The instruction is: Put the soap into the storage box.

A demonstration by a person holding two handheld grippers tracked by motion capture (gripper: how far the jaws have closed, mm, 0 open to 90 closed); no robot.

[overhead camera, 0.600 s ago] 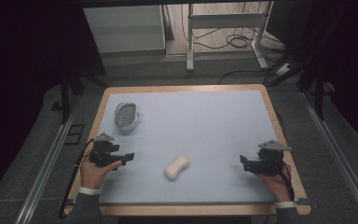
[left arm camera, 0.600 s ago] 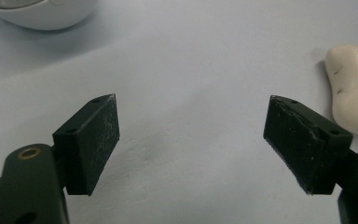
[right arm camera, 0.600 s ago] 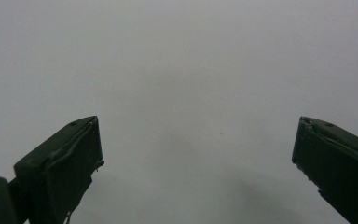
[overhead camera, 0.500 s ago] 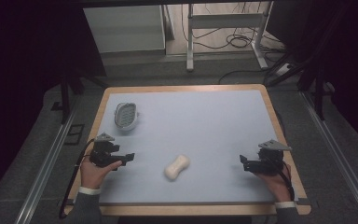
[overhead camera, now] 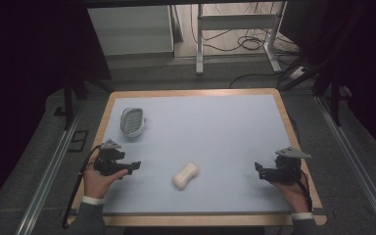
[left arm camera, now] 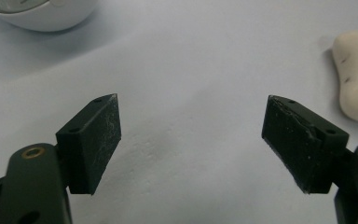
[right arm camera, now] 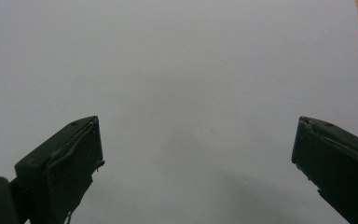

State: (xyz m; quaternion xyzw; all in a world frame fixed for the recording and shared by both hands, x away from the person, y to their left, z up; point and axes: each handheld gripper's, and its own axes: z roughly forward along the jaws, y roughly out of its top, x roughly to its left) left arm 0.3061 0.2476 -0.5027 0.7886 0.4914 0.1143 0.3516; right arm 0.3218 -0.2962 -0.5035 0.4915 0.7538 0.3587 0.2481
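Observation:
A cream bar of soap [overhead camera: 185,175] lies near the middle front of the pale blue mat; its end shows at the right edge of the left gripper view as soap [left arm camera: 356,74]. A white soap dish [overhead camera: 131,121] sits at the back left, its rim visible as dish [left arm camera: 42,14]. My left gripper [overhead camera: 136,165] rests at the front left, open, nothing between its pads, jaws wide over bare mat [left arm camera: 191,112]. My right gripper [overhead camera: 258,169] stands at the front right, open and empty [right arm camera: 198,135].
The mat lies on a wooden-edged table [overhead camera: 293,132]. Dark floor with metal rails [overhead camera: 54,161] flanks both sides. A white cabinet [overhead camera: 132,29] and a metal frame with cables [overhead camera: 235,34] stand beyond the far edge.

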